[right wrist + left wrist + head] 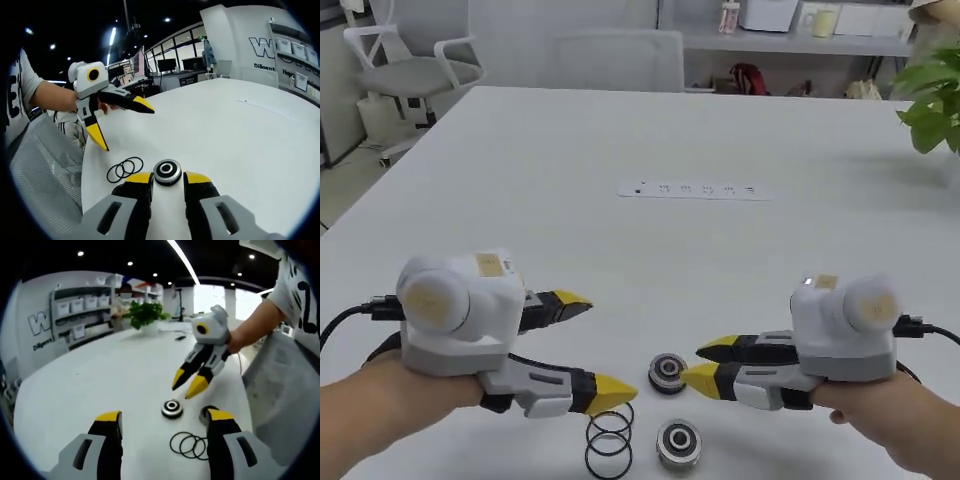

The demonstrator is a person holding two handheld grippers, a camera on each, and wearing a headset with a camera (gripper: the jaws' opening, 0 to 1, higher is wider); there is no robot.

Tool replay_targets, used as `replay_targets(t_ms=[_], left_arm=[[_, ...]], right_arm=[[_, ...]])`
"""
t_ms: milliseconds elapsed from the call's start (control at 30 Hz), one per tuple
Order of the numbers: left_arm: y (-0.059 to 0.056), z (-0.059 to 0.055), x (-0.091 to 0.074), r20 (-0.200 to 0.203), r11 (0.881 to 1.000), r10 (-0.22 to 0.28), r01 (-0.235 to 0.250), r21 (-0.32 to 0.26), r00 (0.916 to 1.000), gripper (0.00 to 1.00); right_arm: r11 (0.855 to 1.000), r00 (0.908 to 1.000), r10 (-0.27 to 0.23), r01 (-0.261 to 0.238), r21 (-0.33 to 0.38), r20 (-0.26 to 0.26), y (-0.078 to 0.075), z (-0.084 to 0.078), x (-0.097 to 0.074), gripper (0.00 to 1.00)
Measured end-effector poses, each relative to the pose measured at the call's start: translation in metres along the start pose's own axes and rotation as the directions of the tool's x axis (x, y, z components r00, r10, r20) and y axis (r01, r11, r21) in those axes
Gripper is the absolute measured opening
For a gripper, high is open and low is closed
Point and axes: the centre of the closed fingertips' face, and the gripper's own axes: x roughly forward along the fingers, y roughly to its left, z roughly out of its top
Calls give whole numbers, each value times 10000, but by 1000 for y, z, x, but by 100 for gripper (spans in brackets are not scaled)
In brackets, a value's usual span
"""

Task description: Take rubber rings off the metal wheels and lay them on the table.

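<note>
White table [720, 130] in an office, power strip [692, 189] at mid-table, plant [935, 100] at the right edge. We see two metal wheels near the front edge: the far wheel [667, 370] and the near wheel [678, 442], close together but apart. Three black rubber rings [608, 435] lie flat and overlapping on the table, just left of the near wheel. The left gripper [592, 345] hangs above the table left of the wheels, jaws spread wide, nothing in them. The right gripper [708, 362] points at the far wheel from the right, jaws partly spread, empty, tips just beside the wheel and not touching it. In the right gripper view that wheel [167, 171] sits right ahead of the gap between the tips. Progress, as we judge it: partly done, since three rings are already off and laid down. The far wheel shows a dark band on its rim, so probably a ring is left there; for the near wheel we cannot tell. The next grab looks aimed at the far wheel.
</note>
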Motion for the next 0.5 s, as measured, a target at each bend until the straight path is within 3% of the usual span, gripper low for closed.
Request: replay_targets(t_ms=[500], left_arm=[[0, -15, 19, -417, 9996, -159, 148, -254, 9990, 62]], right_arm=[[9996, 9987, 91, -104, -268, -504, -4, -18, 5, 21]])
